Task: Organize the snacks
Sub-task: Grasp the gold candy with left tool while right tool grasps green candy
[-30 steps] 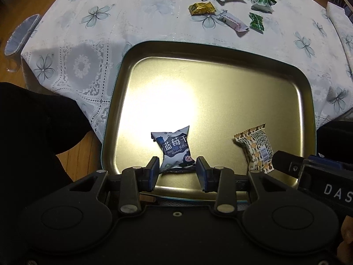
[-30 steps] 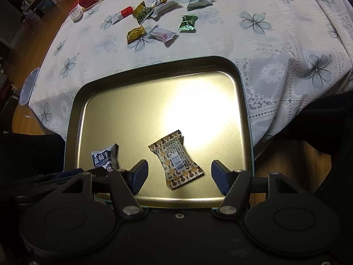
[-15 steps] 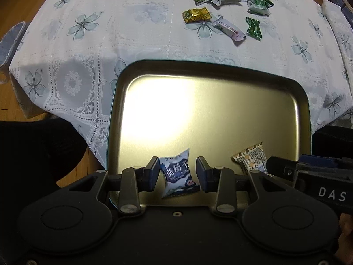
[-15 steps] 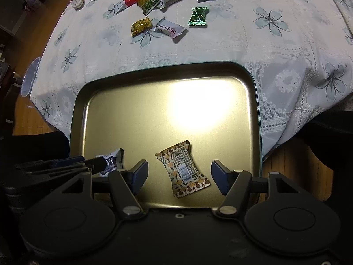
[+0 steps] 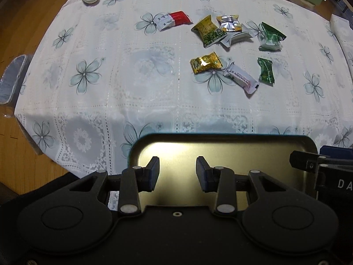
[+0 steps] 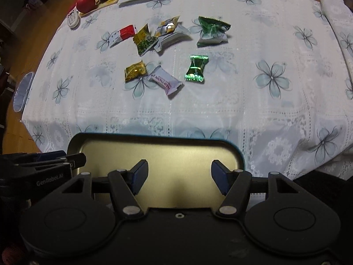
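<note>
Left wrist view looks forward and down from just above the gold metal tray (image 5: pixel 220 142), right wrist view alongside at 3 o'clock, facing alike, both sharing tray rim, floral white tablecloth (image 6: pixel 242 101), scattered wrapped snacks at 12 o'clock.

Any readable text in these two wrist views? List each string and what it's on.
"GenRobot.AI": on the left tool body, right wrist view.
"DA", cut off by the frame edge: on the right tool body, left wrist view.
White snack bar: lettering too blurred to quote.
Other wrappers: print too small to read.
</note>
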Demonstrator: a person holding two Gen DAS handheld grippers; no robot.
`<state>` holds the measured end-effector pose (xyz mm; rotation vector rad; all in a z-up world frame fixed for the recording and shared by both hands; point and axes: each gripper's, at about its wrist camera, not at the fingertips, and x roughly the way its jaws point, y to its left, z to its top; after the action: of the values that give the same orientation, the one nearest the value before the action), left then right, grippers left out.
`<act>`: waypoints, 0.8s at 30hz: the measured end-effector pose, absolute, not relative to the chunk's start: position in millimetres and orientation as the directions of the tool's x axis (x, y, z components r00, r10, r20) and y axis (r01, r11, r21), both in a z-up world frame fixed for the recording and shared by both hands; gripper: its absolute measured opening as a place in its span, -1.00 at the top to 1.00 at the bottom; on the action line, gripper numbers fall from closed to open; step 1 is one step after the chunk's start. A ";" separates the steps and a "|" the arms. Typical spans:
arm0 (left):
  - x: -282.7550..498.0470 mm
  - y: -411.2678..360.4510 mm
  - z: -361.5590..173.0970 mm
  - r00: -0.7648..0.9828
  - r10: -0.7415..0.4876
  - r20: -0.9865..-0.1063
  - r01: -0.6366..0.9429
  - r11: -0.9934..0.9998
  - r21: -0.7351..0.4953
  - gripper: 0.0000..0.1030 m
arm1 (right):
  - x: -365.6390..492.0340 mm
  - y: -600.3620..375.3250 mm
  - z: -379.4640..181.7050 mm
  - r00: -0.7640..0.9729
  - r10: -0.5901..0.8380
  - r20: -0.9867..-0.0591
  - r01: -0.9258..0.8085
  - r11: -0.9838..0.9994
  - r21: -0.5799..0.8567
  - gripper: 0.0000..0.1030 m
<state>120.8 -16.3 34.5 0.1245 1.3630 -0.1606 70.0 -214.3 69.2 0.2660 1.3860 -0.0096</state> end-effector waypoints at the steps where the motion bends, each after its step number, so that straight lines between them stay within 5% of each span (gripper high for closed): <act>1: 126.0 -18.4 34.4 0.200 -0.040 -0.979 0.189 0.982 -0.001 0.09 | 75.9 -214.9 69.6 0.194 0.148 -0.970 0.160 0.971 0.180 -0.29; 24: 261.1 -40.9 14.4 0.232 -0.061 -0.971 0.177 0.984 -0.020 0.09 | 222.6 -256.3 36.6 0.179 0.096 -0.979 0.279 0.949 0.144 -0.28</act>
<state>261.1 -40.9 14.4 0.1014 1.3268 -0.1641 222.6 -256.3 36.6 0.3211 1.3923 -0.1329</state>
